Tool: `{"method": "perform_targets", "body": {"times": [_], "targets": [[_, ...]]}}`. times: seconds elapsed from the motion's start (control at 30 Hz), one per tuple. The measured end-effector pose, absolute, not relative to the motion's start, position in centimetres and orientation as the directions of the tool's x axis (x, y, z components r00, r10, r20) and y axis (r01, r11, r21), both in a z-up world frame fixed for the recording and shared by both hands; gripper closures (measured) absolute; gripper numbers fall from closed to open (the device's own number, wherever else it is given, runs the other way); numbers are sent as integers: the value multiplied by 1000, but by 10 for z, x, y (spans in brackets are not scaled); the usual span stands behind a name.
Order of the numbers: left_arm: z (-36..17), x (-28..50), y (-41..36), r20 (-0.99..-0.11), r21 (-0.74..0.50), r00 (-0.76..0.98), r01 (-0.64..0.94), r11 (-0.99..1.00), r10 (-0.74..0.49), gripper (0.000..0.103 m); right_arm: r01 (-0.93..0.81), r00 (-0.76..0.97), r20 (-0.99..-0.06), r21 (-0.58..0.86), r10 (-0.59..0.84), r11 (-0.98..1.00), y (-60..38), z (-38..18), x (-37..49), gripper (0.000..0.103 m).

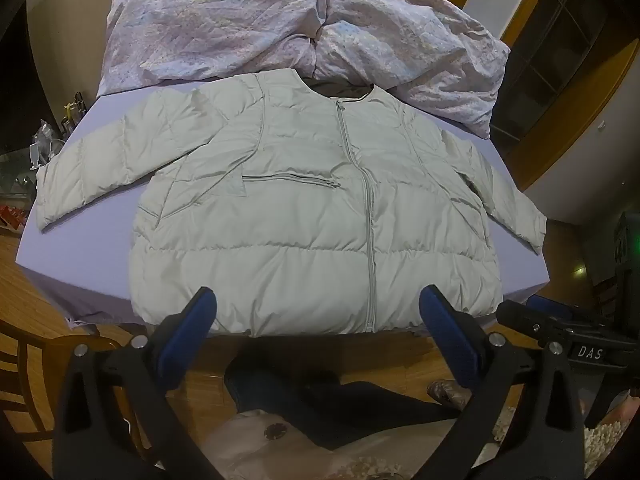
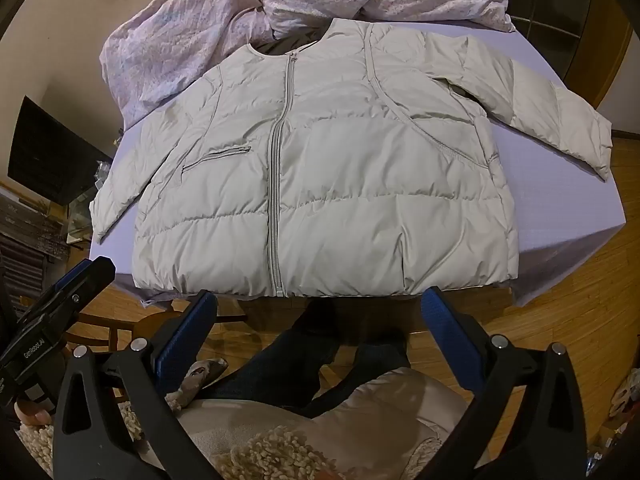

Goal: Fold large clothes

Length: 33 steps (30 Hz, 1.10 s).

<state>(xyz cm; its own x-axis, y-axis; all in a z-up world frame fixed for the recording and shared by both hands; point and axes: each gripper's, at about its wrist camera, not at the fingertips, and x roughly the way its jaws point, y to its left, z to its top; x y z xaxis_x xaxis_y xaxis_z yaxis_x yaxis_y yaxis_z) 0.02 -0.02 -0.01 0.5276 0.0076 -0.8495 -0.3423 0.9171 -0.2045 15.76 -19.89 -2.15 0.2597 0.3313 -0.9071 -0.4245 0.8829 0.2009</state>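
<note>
- A pale grey puffer jacket (image 1: 312, 216) is lying flat and front-up on a lavender-covered table (image 1: 80, 248), zipped closed, with its collar pointing away from the person and its hem hanging at the near edge.
- Its centre zipper (image 1: 370, 208) is running from collar to hem, and a zipped chest pocket (image 1: 292, 179) is sitting slantwise on the panel left of it.
- Both sleeves are lying spread outward: one sleeve (image 1: 86, 176) is angling toward the table's left edge, the other sleeve (image 2: 560, 116) toward the right edge.
- A crumpled floral quilt (image 1: 288, 20) is lying bunched at the far end of the table, touching the jacket's collar and shoulders.
- The left gripper (image 1: 318, 312) is hovering just short of the hem, its blue-padded fingers (image 1: 188, 332) standing wide apart and gripping nothing.
- The right gripper (image 2: 320, 312) is hovering likewise near the hem, its fingers (image 2: 448, 336) spread wide, holding nothing.
- In the right wrist view the left gripper is showing at the lower left edge, off the table.
- Below the grippers, the person's dark trousers (image 2: 296, 364) are showing over a wooden floor (image 2: 560, 300).
- A wooden chair (image 1: 28, 360) is standing by the table's left corner.
</note>
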Motion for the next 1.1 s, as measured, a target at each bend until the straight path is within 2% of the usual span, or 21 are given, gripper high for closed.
{"method": "perform_targets", "body": {"times": [1.1], "targets": [[0,0,0,-847,-215,532,-341,915,-1,2,-425,262,-908,195,327,884,-199,-21,158,1]]}}
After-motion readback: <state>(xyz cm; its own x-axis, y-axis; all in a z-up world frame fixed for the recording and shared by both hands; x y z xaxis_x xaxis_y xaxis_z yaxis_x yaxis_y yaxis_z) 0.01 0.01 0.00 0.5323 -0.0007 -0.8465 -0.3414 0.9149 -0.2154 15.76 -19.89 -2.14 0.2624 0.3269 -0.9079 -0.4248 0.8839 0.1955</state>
